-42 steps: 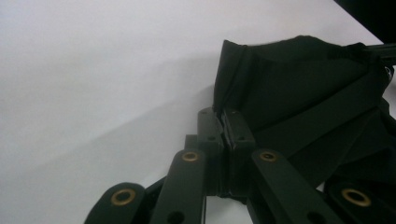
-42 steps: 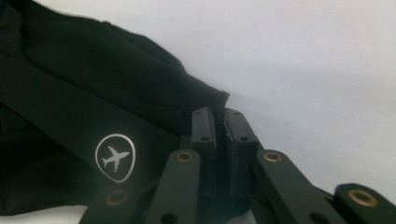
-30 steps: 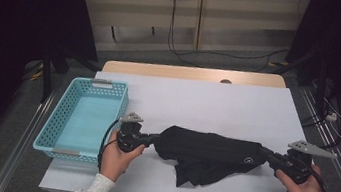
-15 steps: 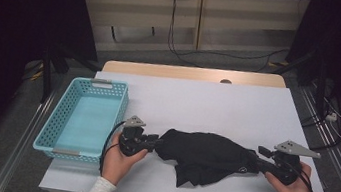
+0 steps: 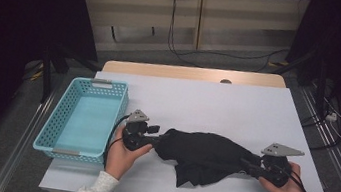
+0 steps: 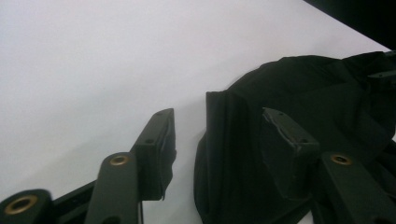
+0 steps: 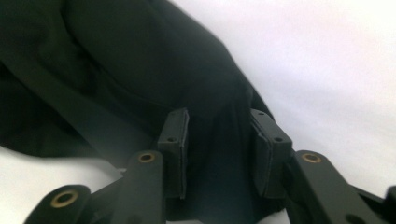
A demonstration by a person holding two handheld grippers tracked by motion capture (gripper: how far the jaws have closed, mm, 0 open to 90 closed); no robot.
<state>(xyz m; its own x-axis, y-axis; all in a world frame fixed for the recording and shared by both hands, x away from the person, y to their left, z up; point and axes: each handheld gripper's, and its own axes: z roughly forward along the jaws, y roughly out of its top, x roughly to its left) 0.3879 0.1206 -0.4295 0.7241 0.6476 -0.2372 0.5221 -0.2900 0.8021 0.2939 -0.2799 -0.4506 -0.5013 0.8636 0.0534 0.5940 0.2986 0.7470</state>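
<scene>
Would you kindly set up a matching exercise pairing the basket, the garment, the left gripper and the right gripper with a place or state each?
Things:
1. basket
2. black garment
3. left gripper
4. right gripper

Places or states:
A. at the cloth's end farther from the basket, jaws astride a fold
B. bunched on the white table between both grippers
C. turquoise, at the table's left edge, nothing in it
D. jaws apart beside the basket, cloth edge between them

Pairs: 1-C, 2-B, 3-D, 4-A
</scene>
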